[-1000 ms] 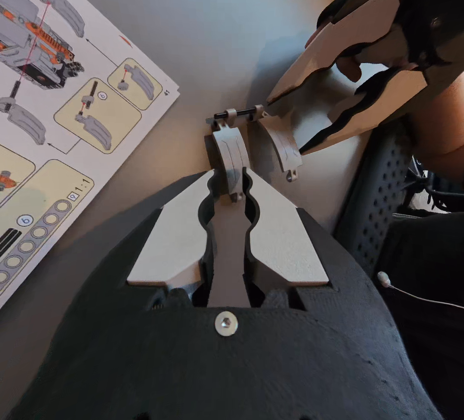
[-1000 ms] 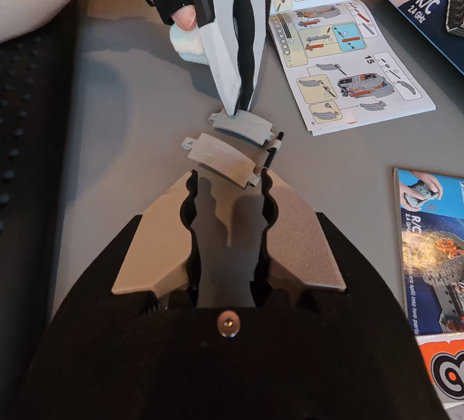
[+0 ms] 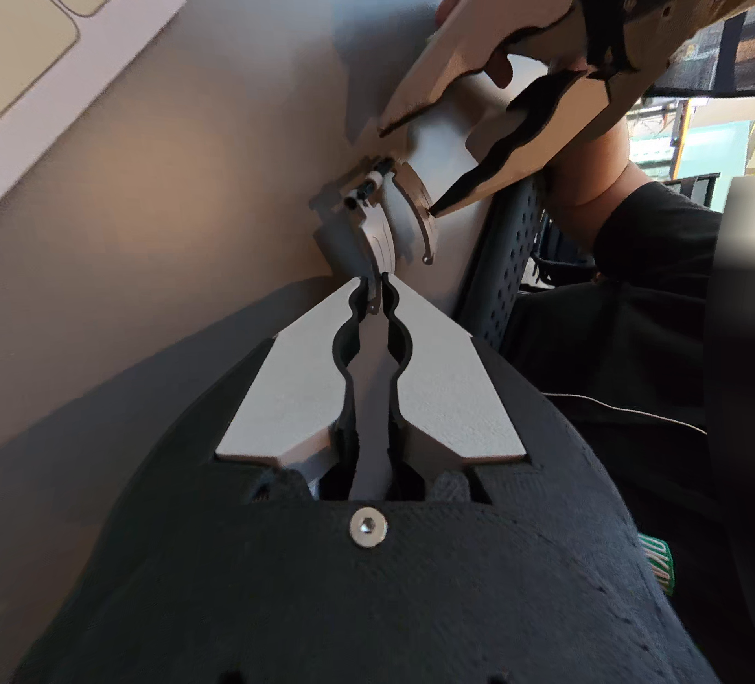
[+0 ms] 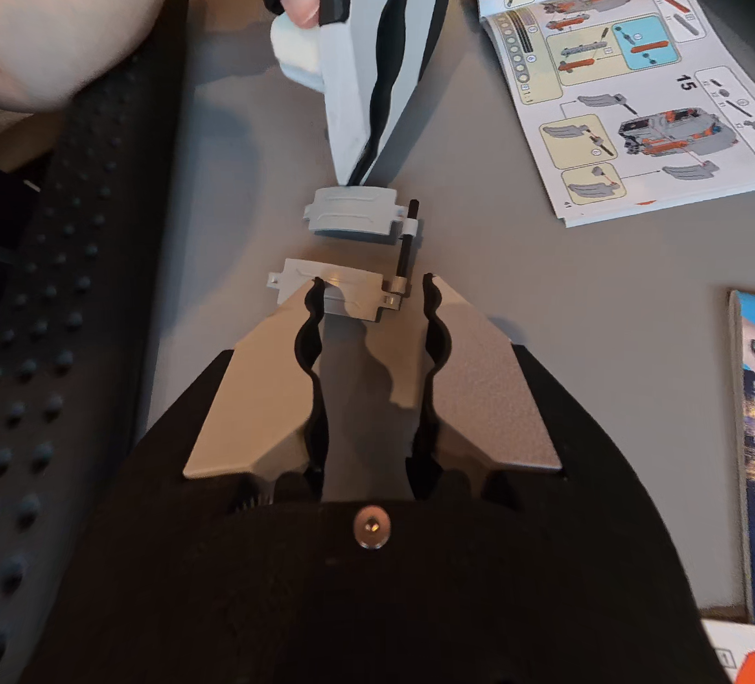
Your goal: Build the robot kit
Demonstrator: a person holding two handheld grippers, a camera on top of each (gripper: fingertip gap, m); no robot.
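Two grey curved panels are joined at one end by a black axle. My left gripper is shut on the edge of one panel and holds it tilted a little above the grey table. In the right wrist view this gripper comes down from the top onto the far panel. My right gripper is open, its fingers on either side of the near panel. In the left wrist view it reaches in from the upper right, one fingertip touching the second panel.
An open instruction booklet lies at the far right; its corner shows in the left wrist view. A blue box lies at the right edge. A black dotted mat borders the table. A hand presses a white lump.
My left gripper has shut tighter on its panel and tipped it up off the table. The two panels now lie square across the right gripper, whose fingers have come up around the near panel.
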